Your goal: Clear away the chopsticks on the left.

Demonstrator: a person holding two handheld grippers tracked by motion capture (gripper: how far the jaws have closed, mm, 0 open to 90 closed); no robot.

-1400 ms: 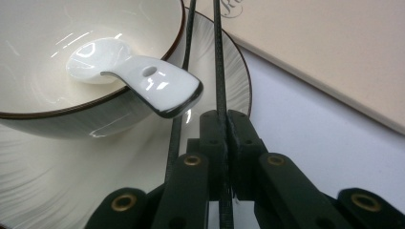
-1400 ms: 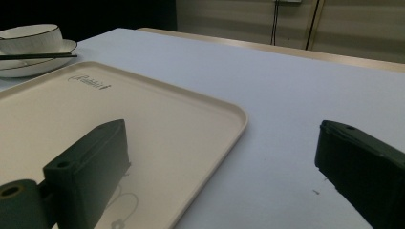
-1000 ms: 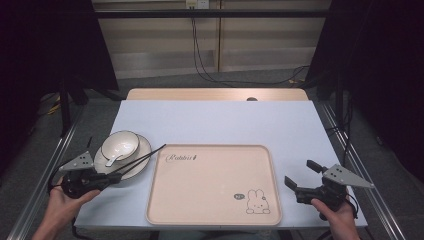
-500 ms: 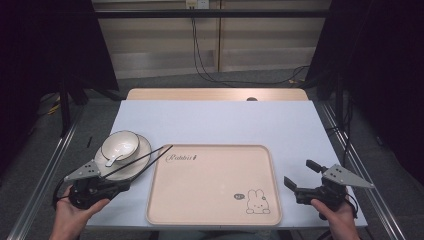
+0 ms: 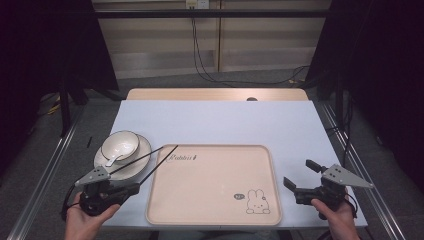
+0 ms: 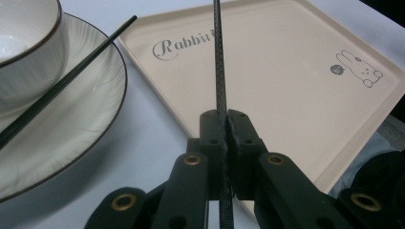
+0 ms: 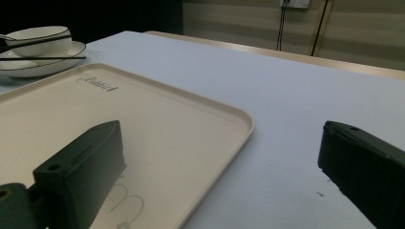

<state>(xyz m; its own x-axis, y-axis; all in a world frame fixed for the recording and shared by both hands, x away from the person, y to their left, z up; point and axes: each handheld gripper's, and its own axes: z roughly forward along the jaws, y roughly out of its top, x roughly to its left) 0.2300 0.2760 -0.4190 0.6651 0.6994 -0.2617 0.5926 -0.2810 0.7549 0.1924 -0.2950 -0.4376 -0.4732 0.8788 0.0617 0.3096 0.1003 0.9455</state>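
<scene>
Chopstick pulled back, left gripper clamped

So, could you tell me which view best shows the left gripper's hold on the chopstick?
The left gripper view: its jaws are shut on the chopstick, seen up close. The high view shows the left gripper small, the grip unclear; the right gripper view shows distant chopsticks.

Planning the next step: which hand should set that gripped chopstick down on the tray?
Left, probably. The left gripper is shut on one chopstick that already reaches over the tray. The right gripper is open and holds nothing, by the tray's far side.
</scene>
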